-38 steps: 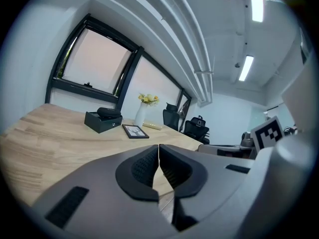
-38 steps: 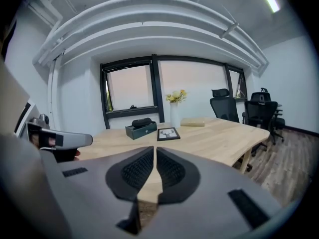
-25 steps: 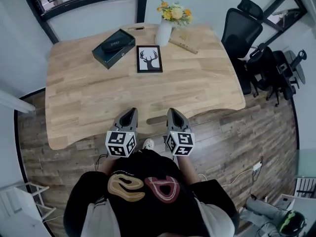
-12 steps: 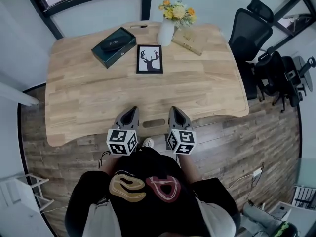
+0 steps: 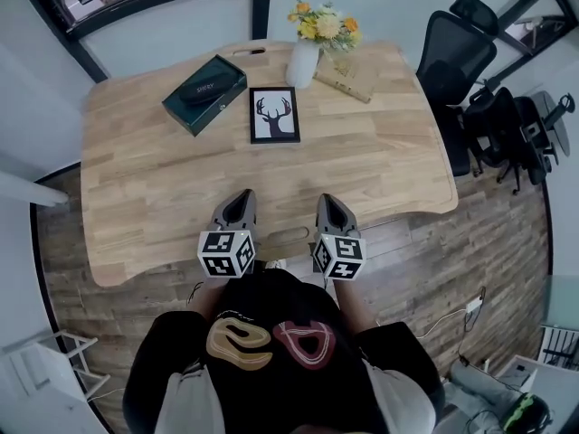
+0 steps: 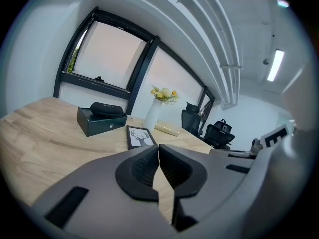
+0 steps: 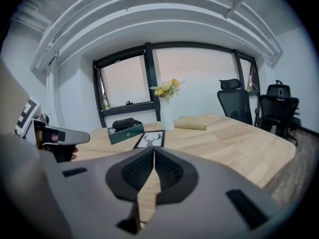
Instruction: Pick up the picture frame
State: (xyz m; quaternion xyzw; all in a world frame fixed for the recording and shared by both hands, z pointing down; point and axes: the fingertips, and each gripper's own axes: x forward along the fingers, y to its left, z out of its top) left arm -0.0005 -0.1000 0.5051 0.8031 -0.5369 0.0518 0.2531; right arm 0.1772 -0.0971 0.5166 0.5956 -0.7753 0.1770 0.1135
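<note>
A black picture frame (image 5: 274, 115) with a deer print lies flat on the far middle of the wooden table (image 5: 163, 197). The same frame (image 6: 140, 137) shows ahead in the left gripper view, and as the frame (image 7: 151, 139) in the right gripper view. My left gripper (image 5: 237, 204) and right gripper (image 5: 329, 208) hover side by side over the table's near edge, well short of the frame. Both are shut with nothing between their jaws.
A dark green box (image 5: 205, 94) with a black case on top lies left of the frame. A white vase with flowers (image 5: 304, 54) and a tan book (image 5: 347, 77) stand behind it. Black office chairs (image 5: 457, 61) crowd the table's right side.
Both grippers have moved slightly forward toward the table, and the head view has shifted a little. Their jaws stayed shut.
</note>
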